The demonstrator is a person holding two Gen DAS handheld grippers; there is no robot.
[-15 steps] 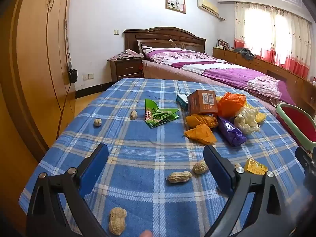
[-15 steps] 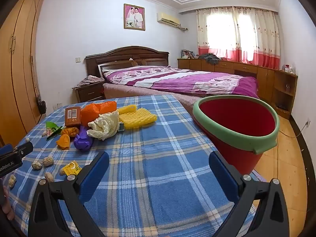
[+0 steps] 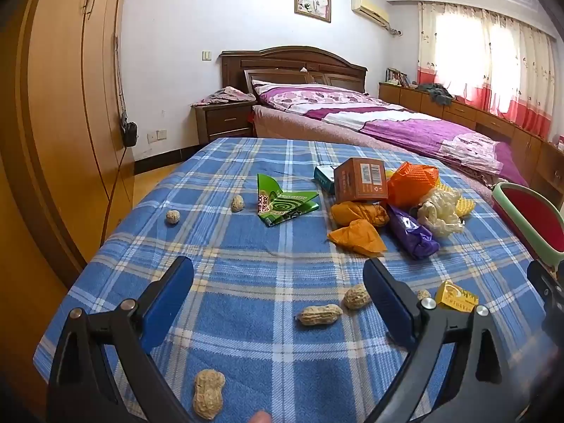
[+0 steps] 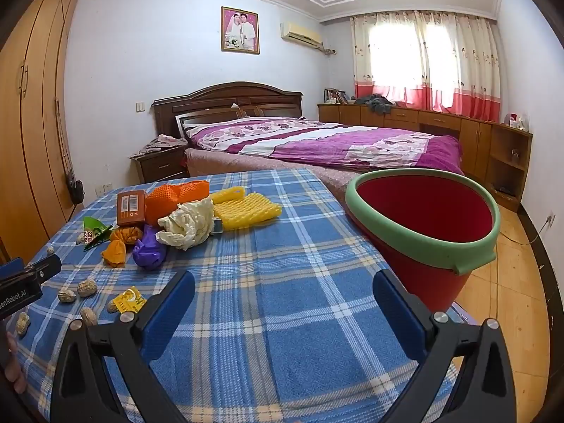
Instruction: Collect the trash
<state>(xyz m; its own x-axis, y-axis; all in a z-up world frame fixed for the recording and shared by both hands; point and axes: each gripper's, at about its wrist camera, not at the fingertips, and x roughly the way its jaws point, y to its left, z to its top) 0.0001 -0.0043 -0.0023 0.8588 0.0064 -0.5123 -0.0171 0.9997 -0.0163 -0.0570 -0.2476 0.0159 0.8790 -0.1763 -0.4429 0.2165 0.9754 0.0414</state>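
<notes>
- A bedroom: a bed [image 4: 317,144] with a purple cover stands behind a tabletop [image 4: 268,282] draped in blue plaid cloth; a wooden wardrobe [image 3: 63,105] lines the left wall.
- The trash lies in a heap at the far middle of the tabletop: a brown carton [image 3: 359,179], an orange foam net [image 3: 410,185], crumpled orange wrappers [image 3: 357,225], a purple wrapper [image 3: 412,234], a wad of white paper [image 4: 188,224] and a yellow foam net [image 4: 246,209], all touching or just beside one another.
- A green folded packet [image 3: 285,204] lies apart, left of the heap.
- Peanut shells [image 3: 319,314] are scattered over the near cloth, and a small yellow sachet [image 4: 129,299] lies among them.
- A red bucket with a green rim [image 4: 423,225] sits at the right edge of the tabletop, tilted toward the camera.
- The left tongs [image 3: 278,294] hover over the near cloth, spread wide, gripping nothing; two peanut shells lie on the cloth between the blue pads.
- The right tongs [image 4: 283,301] are likewise spread wide over bare cloth, the bucket just beyond the right pad.
</notes>
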